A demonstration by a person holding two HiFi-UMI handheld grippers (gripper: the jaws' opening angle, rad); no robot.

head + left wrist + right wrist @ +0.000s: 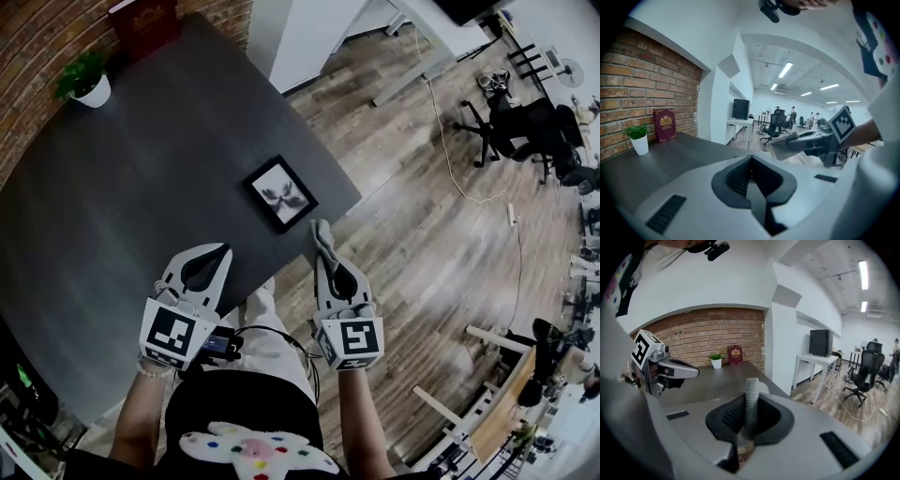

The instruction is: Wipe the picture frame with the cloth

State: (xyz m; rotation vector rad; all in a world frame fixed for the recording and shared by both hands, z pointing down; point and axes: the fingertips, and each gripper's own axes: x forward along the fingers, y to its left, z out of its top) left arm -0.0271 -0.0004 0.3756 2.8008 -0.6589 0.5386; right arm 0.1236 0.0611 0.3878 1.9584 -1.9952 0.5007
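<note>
A black picture frame with a white mat lies flat near the right edge of the dark table. My right gripper hovers just off the table's edge, nearer me than the frame, shut on a grey cloth whose end sticks up out of the jaws. The cloth shows as a knitted strip clamped between the pads. My left gripper hangs over the table's near part, left of the frame, shut with nothing in it. Neither gripper view shows the frame.
A small potted plant and a red book stand at the table's far end against a brick wall. Wooden floor, a white desk, a cable and office chairs lie to the right.
</note>
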